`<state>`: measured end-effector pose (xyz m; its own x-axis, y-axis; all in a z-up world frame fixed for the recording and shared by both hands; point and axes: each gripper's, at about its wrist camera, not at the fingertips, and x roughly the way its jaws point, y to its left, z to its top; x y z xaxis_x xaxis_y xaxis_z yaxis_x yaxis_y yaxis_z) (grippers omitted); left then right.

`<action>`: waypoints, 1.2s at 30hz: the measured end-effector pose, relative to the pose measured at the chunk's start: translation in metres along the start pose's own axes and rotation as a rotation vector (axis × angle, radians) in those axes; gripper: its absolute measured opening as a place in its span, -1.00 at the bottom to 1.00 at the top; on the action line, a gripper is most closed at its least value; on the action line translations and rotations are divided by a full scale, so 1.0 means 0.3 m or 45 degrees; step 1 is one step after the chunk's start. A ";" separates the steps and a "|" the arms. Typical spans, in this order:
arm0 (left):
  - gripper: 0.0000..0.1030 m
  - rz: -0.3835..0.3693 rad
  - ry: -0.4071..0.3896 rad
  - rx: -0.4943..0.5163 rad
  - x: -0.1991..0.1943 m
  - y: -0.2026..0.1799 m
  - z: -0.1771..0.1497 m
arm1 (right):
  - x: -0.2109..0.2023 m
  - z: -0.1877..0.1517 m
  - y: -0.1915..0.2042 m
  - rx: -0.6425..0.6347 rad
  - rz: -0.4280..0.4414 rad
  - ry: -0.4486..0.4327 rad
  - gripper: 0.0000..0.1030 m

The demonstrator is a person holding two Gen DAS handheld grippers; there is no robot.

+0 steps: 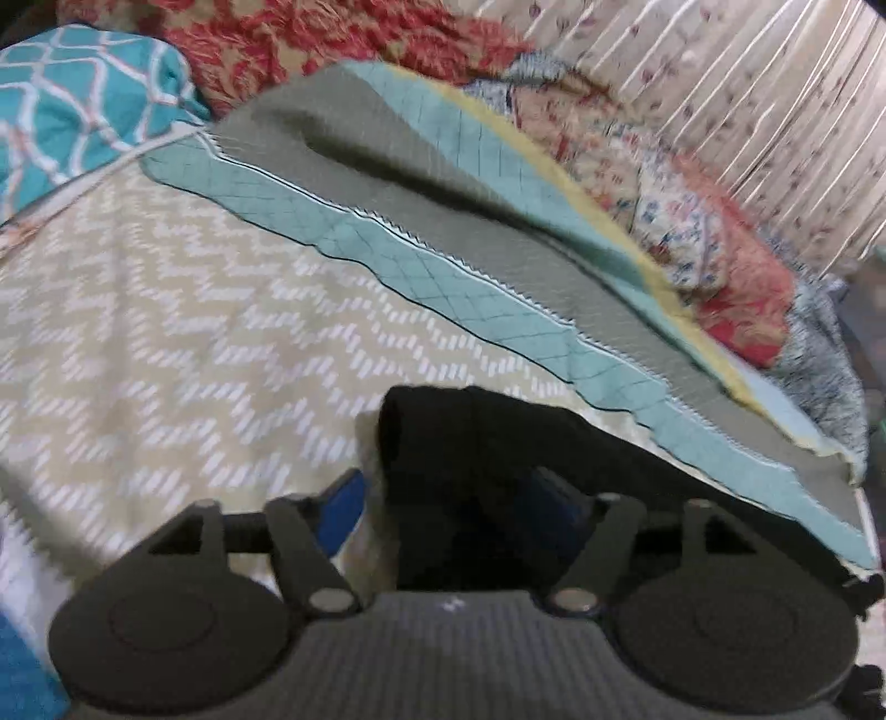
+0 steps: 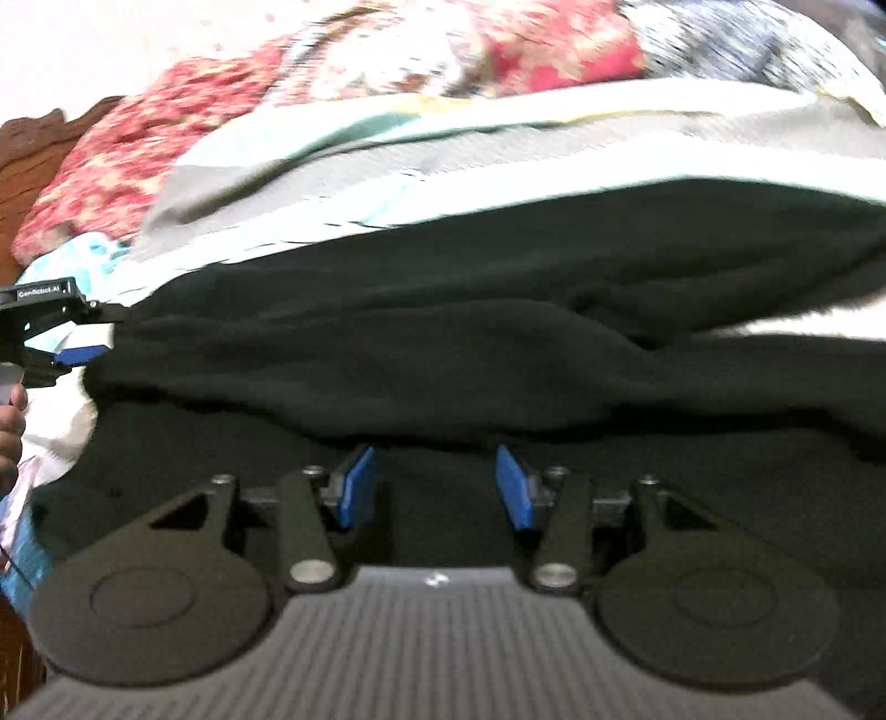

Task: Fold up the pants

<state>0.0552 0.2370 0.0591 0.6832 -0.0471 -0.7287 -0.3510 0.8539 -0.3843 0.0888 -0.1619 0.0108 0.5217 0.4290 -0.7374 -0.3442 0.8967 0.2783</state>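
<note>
The black pants (image 2: 443, 332) lie bunched in long folds across the bed. In the left wrist view an end of the pants (image 1: 470, 454) sits between the blue pads of my left gripper (image 1: 448, 504), whose jaws stand wide apart around the cloth. My right gripper (image 2: 434, 484) is open, its blue pads (image 2: 357, 482) spread over the near fold of the pants. The left gripper (image 2: 83, 343) also shows at the far left of the right wrist view, at the pants' end, with a hand below it.
The bed cover (image 1: 166, 310) is beige with white zigzags. A grey and teal quilt (image 1: 443, 221) lies folded behind the pants. Red floral bedding (image 1: 310, 44) and a teal patterned pillow (image 1: 83, 94) lie farther back. A striped curtain (image 1: 747, 83) hangs at the right.
</note>
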 end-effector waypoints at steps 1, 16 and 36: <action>0.44 -0.007 0.001 -0.011 -0.033 0.015 -0.010 | -0.010 0.000 0.018 -0.032 0.047 -0.008 0.00; -0.79 -0.332 0.365 -0.331 -0.067 0.131 -0.206 | 0.142 -0.010 0.405 -0.443 0.638 0.218 -0.88; -0.43 -0.212 0.110 -0.202 -0.385 0.176 -0.268 | -0.057 -0.146 0.421 -0.410 0.865 0.369 -0.36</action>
<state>-0.0939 0.2458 0.0774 0.6855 -0.2304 -0.6907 -0.3389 0.7386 -0.5827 0.0023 -0.0608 0.0317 -0.0908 0.7843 -0.6137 -0.7448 0.3556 0.5647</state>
